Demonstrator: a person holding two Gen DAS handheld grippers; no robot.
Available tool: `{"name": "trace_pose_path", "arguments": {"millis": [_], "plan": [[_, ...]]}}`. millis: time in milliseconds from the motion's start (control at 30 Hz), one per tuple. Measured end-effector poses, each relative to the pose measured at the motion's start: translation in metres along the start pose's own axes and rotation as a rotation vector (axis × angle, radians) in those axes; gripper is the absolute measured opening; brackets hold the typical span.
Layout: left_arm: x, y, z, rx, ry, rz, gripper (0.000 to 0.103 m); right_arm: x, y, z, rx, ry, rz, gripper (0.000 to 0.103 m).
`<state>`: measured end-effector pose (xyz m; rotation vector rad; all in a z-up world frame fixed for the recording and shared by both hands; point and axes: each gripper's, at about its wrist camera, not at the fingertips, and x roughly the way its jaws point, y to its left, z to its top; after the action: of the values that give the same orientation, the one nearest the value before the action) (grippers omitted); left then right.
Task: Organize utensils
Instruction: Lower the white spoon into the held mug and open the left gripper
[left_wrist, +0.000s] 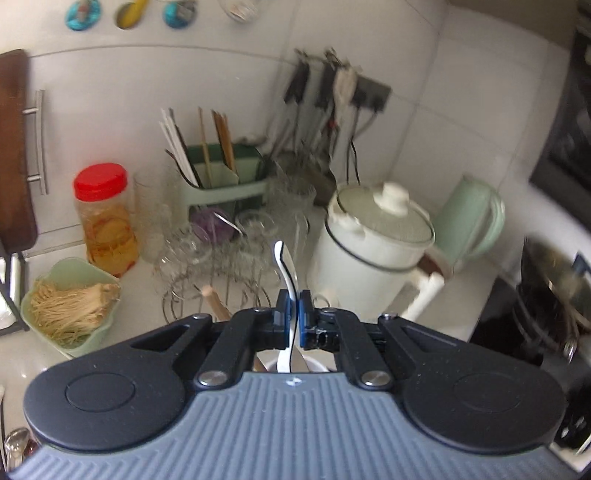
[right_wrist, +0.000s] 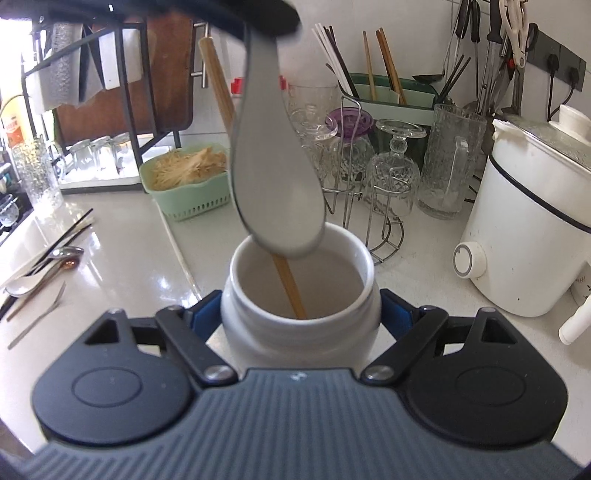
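Bench (right_wrist: 122, 229), pale and glossy, carries everything in my two views. White crock (right_wrist: 300, 295) stands on it with its mouth open upward, and my right gripper (right_wrist: 300, 314) has its fingers spread wide and clamped on the crock's flanks. One wooden stick (right_wrist: 290, 280) leans inside already. White spoon (right_wrist: 275, 184) hangs directly above the mouth, bowl lowest and just over the far rim, its long axis near upright and tipped slightly off the crock's centre. My left gripper (left_wrist: 294, 317) pinches the spoon's handle with fingers almost together, so the left hand is the one placed to lower it straight down. Loose cutlery (right_wrist: 44, 266) waits at the bench's left edge. Orange label (right_wrist: 14, 129) on a bottle far left seems to carry print, too small for me to read.
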<state>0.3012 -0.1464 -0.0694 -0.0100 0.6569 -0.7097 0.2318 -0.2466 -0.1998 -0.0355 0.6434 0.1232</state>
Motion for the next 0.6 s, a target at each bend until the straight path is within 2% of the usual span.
{"name": "trace_pose_path", "arguments": {"millis": [133,267,600], "plan": [[0.017,-0.006,-0.01,0.06,0.046,0.007,0.005,-0.001,-0.001,-0.002,0.005,0.0,0.003,0.09],[0.029,-0.006,-0.016,0.076,0.085,0.01,0.005,-0.002,-0.002,-0.002,0.001,-0.001,0.01,0.09],[0.05,0.004,-0.027,0.022,0.213,-0.009,0.005,-0.003,-0.003,-0.005,-0.016,-0.007,0.022,0.09]]}}
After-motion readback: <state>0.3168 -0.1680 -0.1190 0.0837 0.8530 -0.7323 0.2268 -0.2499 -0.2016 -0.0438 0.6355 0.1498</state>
